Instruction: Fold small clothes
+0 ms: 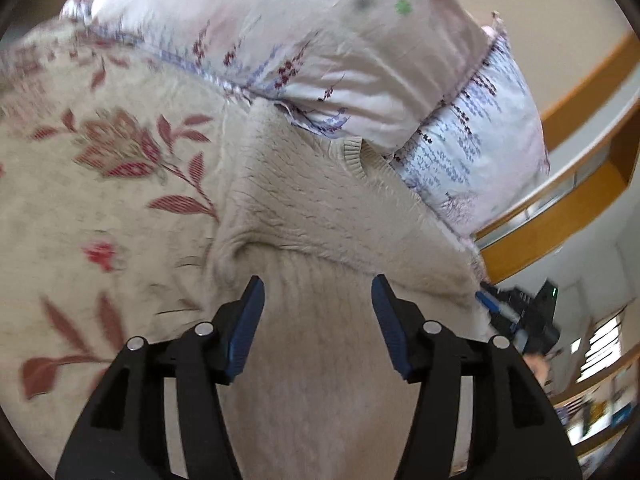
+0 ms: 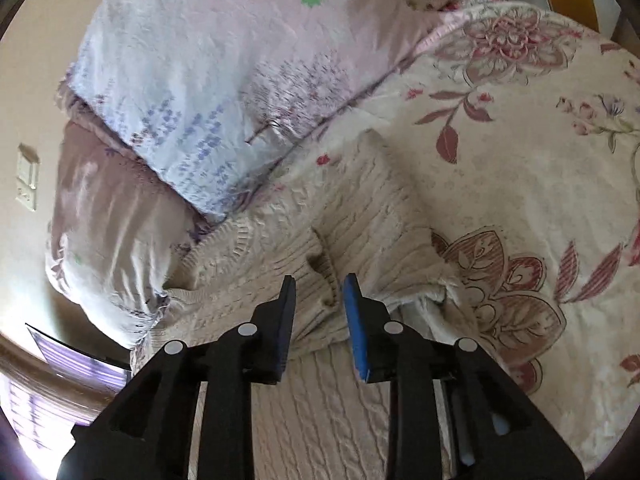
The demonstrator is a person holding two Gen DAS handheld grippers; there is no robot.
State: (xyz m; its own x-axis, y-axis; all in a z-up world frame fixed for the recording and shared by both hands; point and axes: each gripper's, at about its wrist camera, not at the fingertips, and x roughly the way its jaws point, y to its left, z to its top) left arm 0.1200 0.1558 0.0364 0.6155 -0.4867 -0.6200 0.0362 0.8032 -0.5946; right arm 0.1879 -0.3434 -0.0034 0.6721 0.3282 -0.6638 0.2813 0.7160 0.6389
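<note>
Cream cable-knit sweater (image 1: 320, 208) spread on a bed, over a floral bedspread (image 1: 80, 184) printed with dark red leaves and blossoms. Top of the garment lying against two pillows (image 1: 320, 40) in pale pink and lavender-print cases; ribbed collar (image 1: 360, 152) touching the lower pillow's edge in the left wrist view. Knit rumpled, with a raised fold running across it just ahead of the left gripper (image 1: 318, 292).

Left gripper: fingers (image 1: 250, 320) spread wide, blue pads facing inward, poised above the sweater body with nothing between them.

Right gripper (image 2: 320, 292): fingers (image 2: 356, 324) parted by a narrower gap, set either side of a bunched ribbed edge (image 2: 320, 268) of the sweater; contact with the knit not determinable. Part of the right gripper also visible at the right edge of the left wrist view.

Wall switch plate (image 2: 27, 176) left of the pillows. Orange wooden trim (image 1: 560, 216) beyond the bed; background motion-blurred.
</note>
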